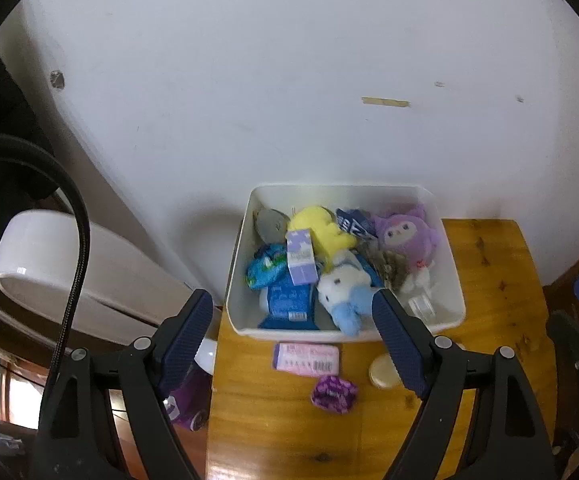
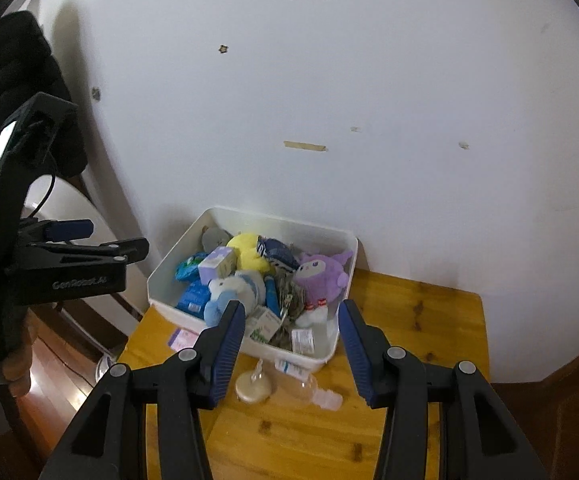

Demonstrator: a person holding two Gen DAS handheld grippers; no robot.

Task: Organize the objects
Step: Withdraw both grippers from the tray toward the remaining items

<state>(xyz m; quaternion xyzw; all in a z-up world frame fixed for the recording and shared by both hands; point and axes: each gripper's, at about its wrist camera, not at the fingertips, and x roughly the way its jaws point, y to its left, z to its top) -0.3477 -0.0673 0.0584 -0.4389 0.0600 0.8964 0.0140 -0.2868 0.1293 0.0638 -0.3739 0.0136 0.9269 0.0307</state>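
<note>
A white bin (image 1: 238,264) stands at the back of a small wooden table (image 1: 489,280), against the wall. It holds a purple plush (image 1: 405,236), a yellow plush (image 1: 321,228), a white and blue plush (image 1: 345,292), a lilac carton (image 1: 301,260) and blue packets. In front of the bin lie a pink box (image 1: 306,360), a purple pouch (image 1: 333,394), a round cream piece (image 2: 252,387) and a small clear bottle (image 2: 309,390). My left gripper (image 1: 291,300) hangs open above the bin's near edge, empty. My right gripper (image 2: 292,308) is open too, over the bin's (image 2: 329,356) near right corner.
A white wall rises right behind the bin. Left of the table are a white rounded fixture (image 1: 69,264), a black cable (image 1: 77,240) and a purple object (image 1: 187,400) low by the table's edge. A hand (image 2: 17,364) holds the left gripper's body. The table's right half (image 2: 429,320) is bare wood.
</note>
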